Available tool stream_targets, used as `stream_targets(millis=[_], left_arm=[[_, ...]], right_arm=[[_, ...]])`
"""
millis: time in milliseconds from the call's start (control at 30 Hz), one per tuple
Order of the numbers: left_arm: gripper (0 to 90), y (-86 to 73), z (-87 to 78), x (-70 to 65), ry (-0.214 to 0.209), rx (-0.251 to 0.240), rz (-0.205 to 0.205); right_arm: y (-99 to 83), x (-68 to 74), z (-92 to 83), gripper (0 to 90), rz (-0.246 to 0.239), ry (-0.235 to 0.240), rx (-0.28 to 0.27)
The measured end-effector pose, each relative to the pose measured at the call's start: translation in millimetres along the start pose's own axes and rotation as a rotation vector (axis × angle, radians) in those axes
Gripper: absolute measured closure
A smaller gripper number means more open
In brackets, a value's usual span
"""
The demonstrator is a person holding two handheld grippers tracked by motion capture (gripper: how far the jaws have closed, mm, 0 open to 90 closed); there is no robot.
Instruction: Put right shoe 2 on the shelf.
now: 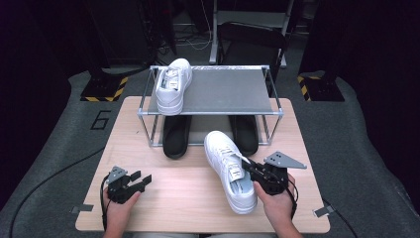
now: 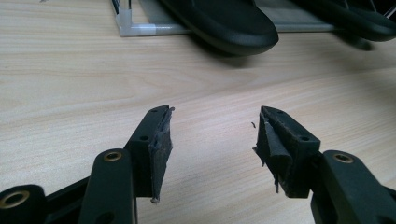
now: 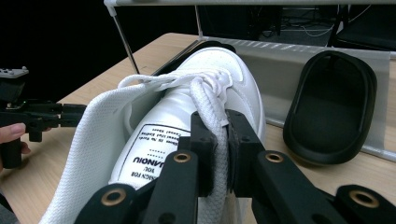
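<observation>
White shoe (image 1: 230,170) hangs by its lace alone from the right gripper (image 3: 218,154), whose jaws pinch that lace tight just ahead of the hand, so it could swing or slip free, while the left gripper (image 2: 212,140) rests spread and empty

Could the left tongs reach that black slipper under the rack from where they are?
Probably yes: the left tongs are open and hold nothing, and only bare table lies between them and the black slipper.
</observation>
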State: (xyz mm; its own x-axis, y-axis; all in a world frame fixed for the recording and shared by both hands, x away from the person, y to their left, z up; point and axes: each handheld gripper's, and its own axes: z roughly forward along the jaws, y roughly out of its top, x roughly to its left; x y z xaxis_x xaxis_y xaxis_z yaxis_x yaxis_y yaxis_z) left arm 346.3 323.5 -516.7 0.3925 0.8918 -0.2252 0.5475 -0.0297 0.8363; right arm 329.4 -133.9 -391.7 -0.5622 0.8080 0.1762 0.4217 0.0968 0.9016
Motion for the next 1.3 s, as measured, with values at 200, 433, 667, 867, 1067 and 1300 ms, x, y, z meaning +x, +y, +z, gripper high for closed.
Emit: stream_targets(millis=[200, 433, 667, 867, 1067, 1300], left_arm=[[44.5, -0.3, -0.1, -0.2, 0.001, -0.003, 0.000], [44.5, -0.5, -0.3, -1.1, -0.002, -0.001, -0.003], [44.5, -0.7, -0.3, -0.7, -0.002, -0.002, -0.003], [44.5, -0.8, 0.3, -1.0, 0.000, -0.004, -0.003], [44.5, -1.1, 0.6, -0.9, 0.005, -0.004, -0.006], [44.4, -1.2, 0.7, 0.1, 0.004, -0.006, -0.006]], right_arm=[[9.2, -0.6, -7.3, 82.6, 0.007, 0.017, -0.010], [24.5, -4.0, -17.6, 82.7, 0.001, 0.033, -0.016], [39.9, -4.4, -29.6, 82.7, -0.020, 0.037, -0.022], [50.8, -6.9, -37.1, 82.7, -0.032, 0.043, -0.023], [60.7, -10.3, -40.7, 82.7, -0.025, 0.053, -0.026], [75.7, -10.0, -46.2, 82.7, -0.037, 0.063, -0.027]])
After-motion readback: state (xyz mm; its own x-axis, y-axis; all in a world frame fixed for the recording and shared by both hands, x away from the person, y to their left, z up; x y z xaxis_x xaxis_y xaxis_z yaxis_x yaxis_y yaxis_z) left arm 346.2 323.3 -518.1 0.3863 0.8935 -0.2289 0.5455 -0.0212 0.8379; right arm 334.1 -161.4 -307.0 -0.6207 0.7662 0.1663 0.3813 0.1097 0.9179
